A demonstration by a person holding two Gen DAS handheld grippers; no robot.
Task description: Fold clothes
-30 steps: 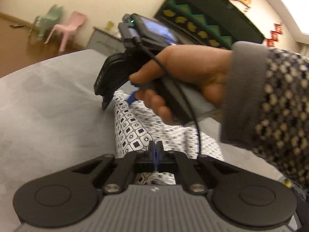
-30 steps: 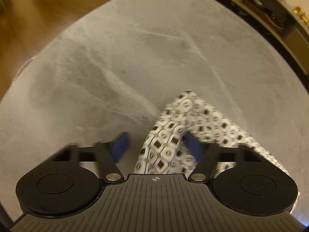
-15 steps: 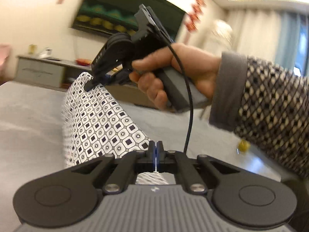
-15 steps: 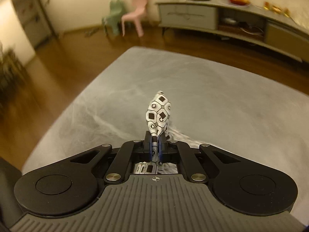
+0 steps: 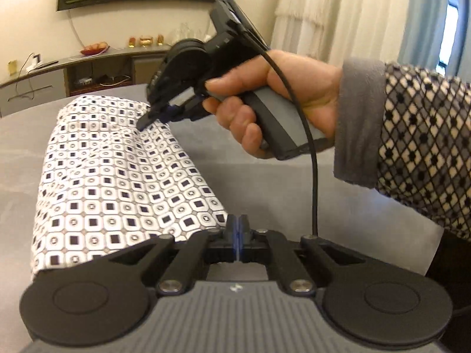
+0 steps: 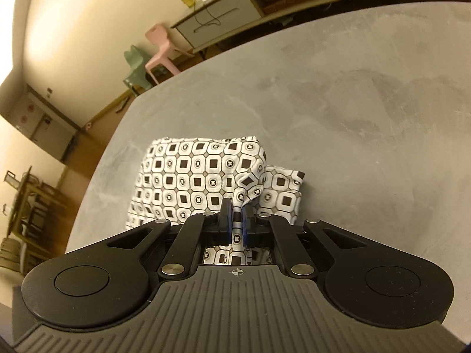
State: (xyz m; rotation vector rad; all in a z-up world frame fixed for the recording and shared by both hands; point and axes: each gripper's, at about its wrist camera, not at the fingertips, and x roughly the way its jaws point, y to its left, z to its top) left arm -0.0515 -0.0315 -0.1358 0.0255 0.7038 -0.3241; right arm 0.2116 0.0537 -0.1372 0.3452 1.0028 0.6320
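**Patterned cloth pinched at two edges above the table**

The cloth, white with small dark squares and rings, is seen draped over the grey table, with part of it lifted clear of the surface. In the right wrist view a bunched fold of it is clamped between the closed blue pads of the right claw, the rest lying folded just beyond on the table. In the left wrist view the left claw is pressed fully together at the cloth's near edge (what lies between its pads cannot be made out). The right claw is also seen there, gripped by a hand in a patterned sleeve, its tip closed on the far edge of the cloth. A sideboard stands against the wall behind.
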